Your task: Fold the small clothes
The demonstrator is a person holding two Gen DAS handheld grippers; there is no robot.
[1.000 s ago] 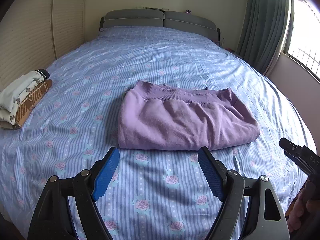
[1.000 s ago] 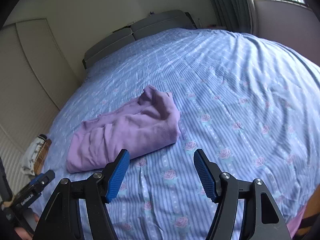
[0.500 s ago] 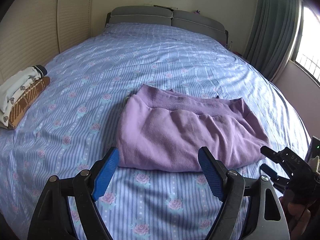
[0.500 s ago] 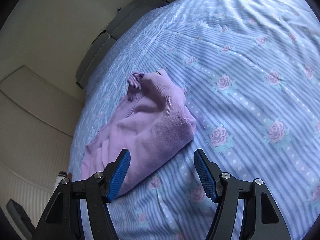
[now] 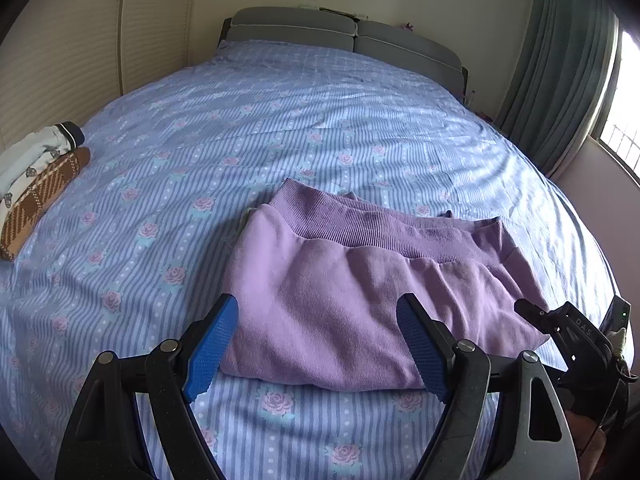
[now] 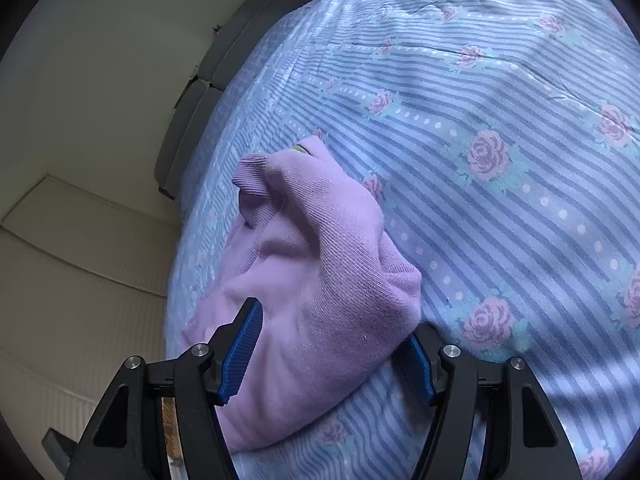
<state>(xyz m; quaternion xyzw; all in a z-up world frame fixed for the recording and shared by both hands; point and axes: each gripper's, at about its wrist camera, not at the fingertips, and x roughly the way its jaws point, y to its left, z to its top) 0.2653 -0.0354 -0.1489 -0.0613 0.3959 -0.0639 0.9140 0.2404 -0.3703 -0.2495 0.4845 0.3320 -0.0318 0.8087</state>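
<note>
Purple garment (image 6: 320,280) hiding right tong tip

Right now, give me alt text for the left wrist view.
The open left gripper hovers at the near edge of a folded purple garment on a blue floral bedsheet. The right gripper approaches its right corner; folded clothes sit far left.

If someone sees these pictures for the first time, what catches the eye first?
The folded purple sweatshirt lies in the middle of the blue rose-patterned bedsheet. The right gripper straddles its corner with jaws open. A small stack of folded clothes sits at the bed's left edge.
</note>
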